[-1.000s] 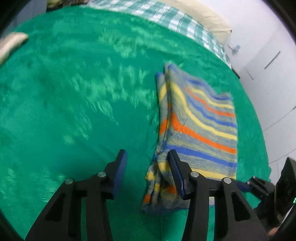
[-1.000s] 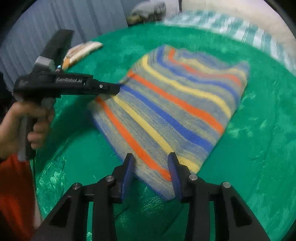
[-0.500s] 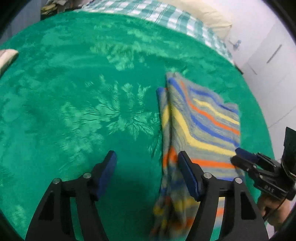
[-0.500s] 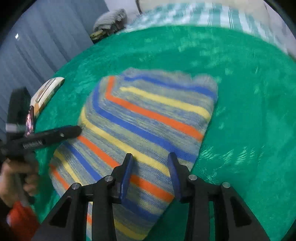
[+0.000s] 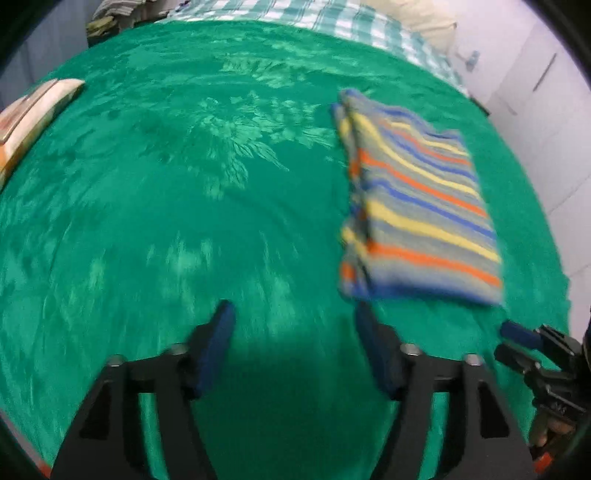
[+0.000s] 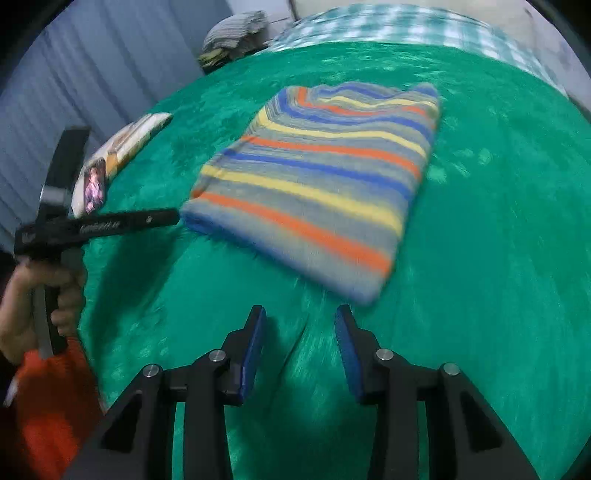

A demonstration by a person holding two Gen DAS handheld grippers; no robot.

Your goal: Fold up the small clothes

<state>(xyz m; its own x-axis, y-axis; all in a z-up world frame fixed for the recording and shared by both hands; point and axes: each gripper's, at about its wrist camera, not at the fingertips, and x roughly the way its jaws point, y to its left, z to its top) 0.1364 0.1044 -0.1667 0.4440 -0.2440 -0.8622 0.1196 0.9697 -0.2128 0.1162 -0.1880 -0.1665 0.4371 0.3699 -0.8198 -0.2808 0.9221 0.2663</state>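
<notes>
A folded striped knit garment (image 5: pixel 417 206), grey with blue, yellow and orange bands, lies flat on the green blanket (image 5: pixel 184 184). It also shows in the right wrist view (image 6: pixel 325 177). My left gripper (image 5: pixel 295 325) is open and empty, just short of the garment's near left corner. My right gripper (image 6: pixel 301 325) is open and empty, just short of the garment's near edge. The left gripper also shows in the right wrist view (image 6: pixel 162 219), by the garment's left corner. The right gripper's tip shows at the lower right in the left wrist view (image 5: pixel 517 334).
A flat printed packet (image 6: pixel 118 147) lies on the blanket to the left, also in the left wrist view (image 5: pixel 29 114). A checked sheet (image 6: pixel 388 22) and a pile of clothes (image 6: pixel 232 29) lie at the far end. A white wall (image 5: pixel 535 74) stands on the right.
Both grippers let go of the garment, opened wider and pulled back from it. The garment now lies folded and flat on the blanket.
</notes>
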